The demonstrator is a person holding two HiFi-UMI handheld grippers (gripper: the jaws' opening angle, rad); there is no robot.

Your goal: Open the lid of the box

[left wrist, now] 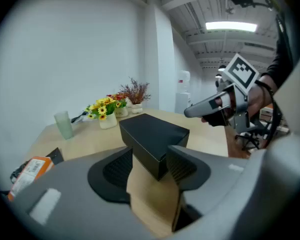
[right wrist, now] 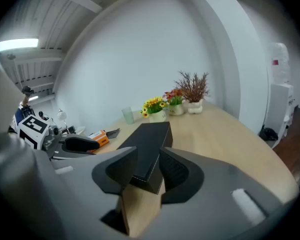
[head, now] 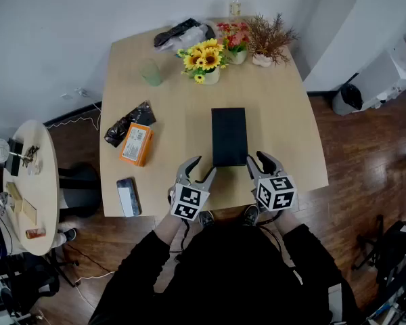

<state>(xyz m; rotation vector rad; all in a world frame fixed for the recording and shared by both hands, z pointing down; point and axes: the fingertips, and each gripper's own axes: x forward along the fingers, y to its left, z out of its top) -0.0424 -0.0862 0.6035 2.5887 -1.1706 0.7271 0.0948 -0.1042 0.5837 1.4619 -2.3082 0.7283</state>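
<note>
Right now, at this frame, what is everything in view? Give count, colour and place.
box: one, black, lid shut, middle of the table
table: one, light wood, centre of the view
sunflower pot: one, yellow blooms, far side
red flower pot: one, red, far edge
dried plant pot: one, brown, far right corner
cup: one, pale green, far left
carton: one, orange, left of box
packet: one, black, beside carton
flat item: one, dark, near left edge
bag: one, black and white, far edge
round side table: one, pale, at left
bin: one, grey, floor at right
left gripper: grey, open, box's near left corner
right gripper: grey, open, box's near right corner
</note>
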